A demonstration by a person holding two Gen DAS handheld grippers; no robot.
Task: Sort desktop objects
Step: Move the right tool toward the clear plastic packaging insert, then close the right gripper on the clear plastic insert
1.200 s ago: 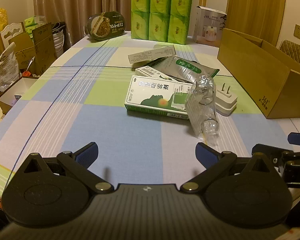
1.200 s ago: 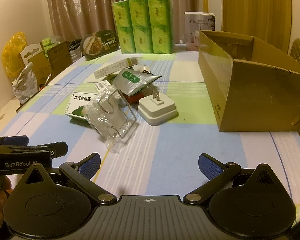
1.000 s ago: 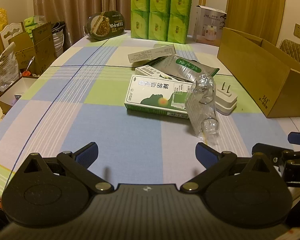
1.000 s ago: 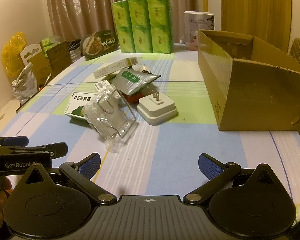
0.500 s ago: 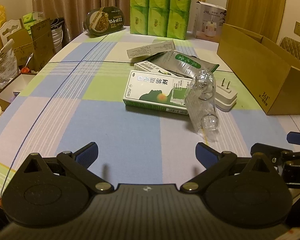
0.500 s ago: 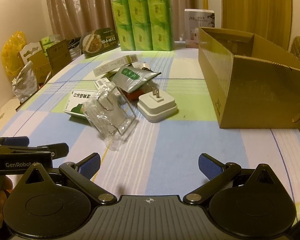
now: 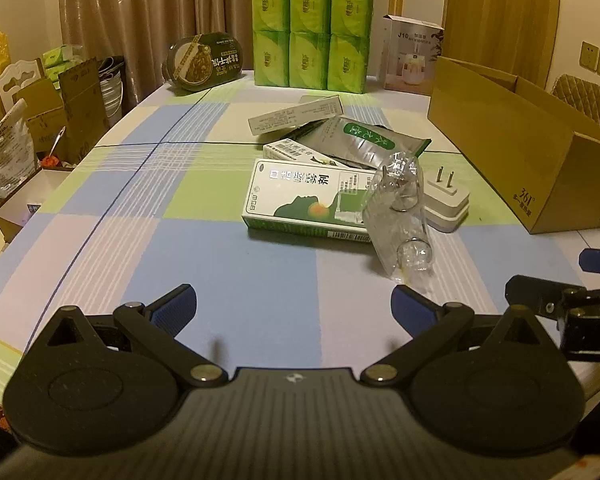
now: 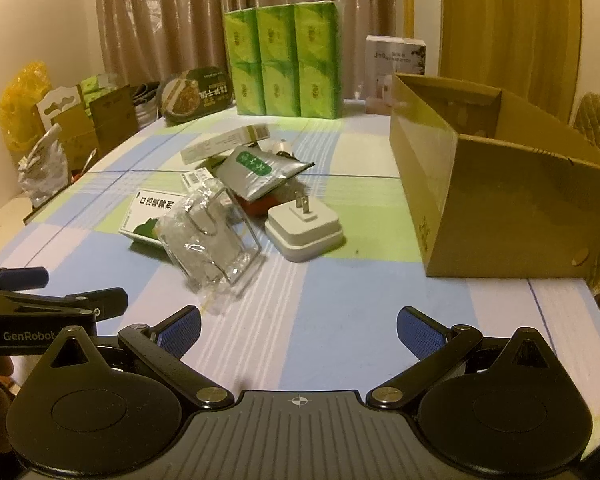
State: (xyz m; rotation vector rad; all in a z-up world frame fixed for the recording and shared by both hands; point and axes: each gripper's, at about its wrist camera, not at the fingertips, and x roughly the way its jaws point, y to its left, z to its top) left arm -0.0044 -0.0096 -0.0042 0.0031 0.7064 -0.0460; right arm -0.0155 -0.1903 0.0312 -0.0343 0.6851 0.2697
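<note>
We judge sorting not begun. Left tool [image 7: 294,303] and right tool [image 8: 299,326] both spread wide, empty, over the bench [image 7: 180,240]. Pile — medicine box [image 7: 300,204], clear bag [image 8: 210,240], white plug [image 8: 306,230] — lies beside the cardboard box [image 8: 500,208], whose visible interior holds 0 items.

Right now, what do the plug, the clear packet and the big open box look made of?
Plug: smooth white matte plastic body, likely; two shiny metal prongs.
Clear packet: thin crinkled transparent plastic film, judging by its glints and see-through wrinkles.
Box: plain brown cardboard, dull finish, with folded flaps and raw edges.
</note>
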